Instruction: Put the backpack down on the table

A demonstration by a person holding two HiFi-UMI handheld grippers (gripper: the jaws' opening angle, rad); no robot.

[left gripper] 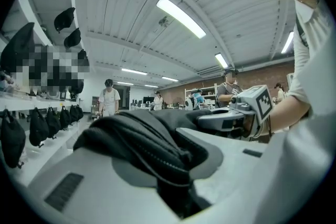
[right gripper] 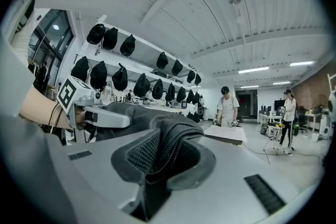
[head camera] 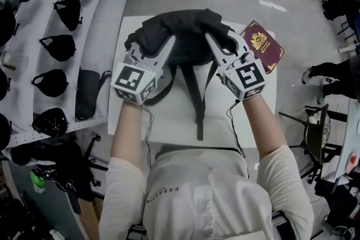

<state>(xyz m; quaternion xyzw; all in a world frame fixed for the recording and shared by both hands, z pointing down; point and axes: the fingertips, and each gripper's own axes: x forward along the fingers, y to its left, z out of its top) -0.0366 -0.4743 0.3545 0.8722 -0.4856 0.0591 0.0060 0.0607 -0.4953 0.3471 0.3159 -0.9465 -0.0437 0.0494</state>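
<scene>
A black backpack [head camera: 183,31] sits bunched over the far half of the white table [head camera: 247,104], and its straps [head camera: 198,101] trail toward me. My left gripper [head camera: 167,42] is shut on the bag's left side, with folded black fabric [left gripper: 149,141] pinched between its jaws. On the bag's right side my right gripper [head camera: 210,40] is shut on a mesh-lined fold [right gripper: 157,147]. Each gripper shows in the other's view: the right gripper [left gripper: 231,115] and the left gripper [right gripper: 100,115]. Whether the bag's bottom rests on the table is hidden.
A maroon passport [head camera: 263,45] lies on the table just right of the bag. Shelves [head camera: 62,48] with several black bags run along the left, with a black case [head camera: 87,93] on the lowest. People stand at another table [right gripper: 227,134] farther off.
</scene>
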